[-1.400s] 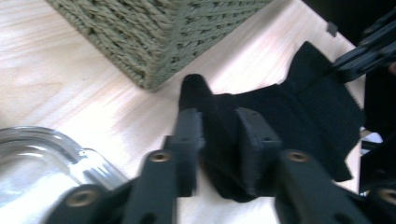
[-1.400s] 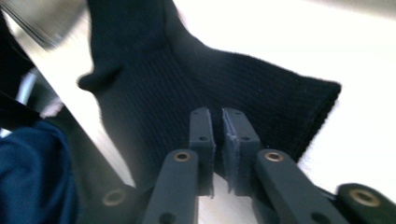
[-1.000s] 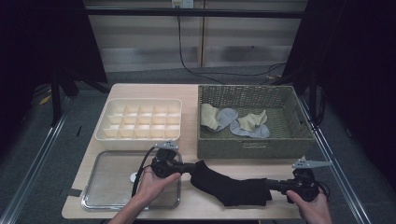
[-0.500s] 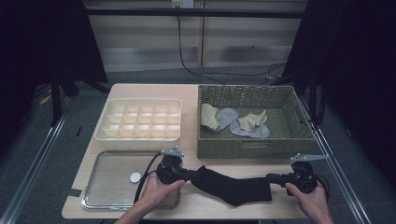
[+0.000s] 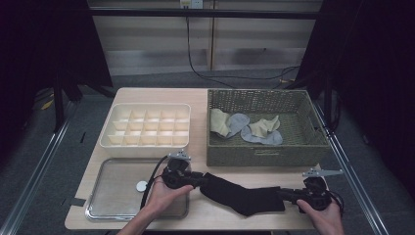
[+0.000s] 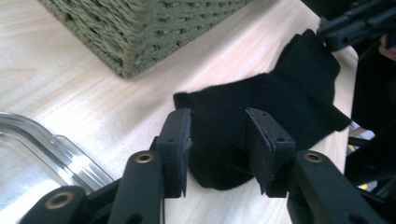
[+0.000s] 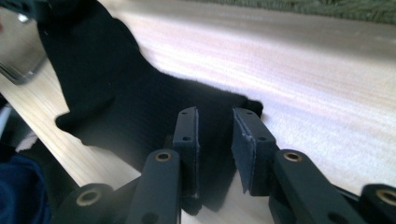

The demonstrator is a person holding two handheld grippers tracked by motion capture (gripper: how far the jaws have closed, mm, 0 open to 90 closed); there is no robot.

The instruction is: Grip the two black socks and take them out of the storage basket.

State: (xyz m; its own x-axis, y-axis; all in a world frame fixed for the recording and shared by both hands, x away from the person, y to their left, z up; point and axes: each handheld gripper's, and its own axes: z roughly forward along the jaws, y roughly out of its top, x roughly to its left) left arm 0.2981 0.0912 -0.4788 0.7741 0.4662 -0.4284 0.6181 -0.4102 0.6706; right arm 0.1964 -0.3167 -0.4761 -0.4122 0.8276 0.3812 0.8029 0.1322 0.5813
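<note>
A black sock (image 5: 242, 194) lies stretched out flat on the wooden table near its front edge. My left gripper (image 5: 198, 180) is at the sock's left end and my right gripper (image 5: 286, 195) at its right end. Both have just been opening their jaws. In the left gripper view the left gripper (image 6: 219, 149) stands open, the sock's (image 6: 280, 93) end lying loose between the pads. In the right gripper view the right gripper (image 7: 215, 140) is open too, the sock's (image 7: 116, 93) other end between its pads without being pressed.
A woven basket (image 5: 264, 152) with several light socks stands just behind the sock. A cream compartment box (image 5: 147, 142) sits at the back left. A metal tray (image 5: 112, 196) with a small white disc (image 5: 141, 186) lies beside my left hand. The table's front edge is close.
Both grippers were shut on the sock's ends, pulling it straight. Now their jaws stand apart and the sock rests flat on the table. The hands have barely moved.
</note>
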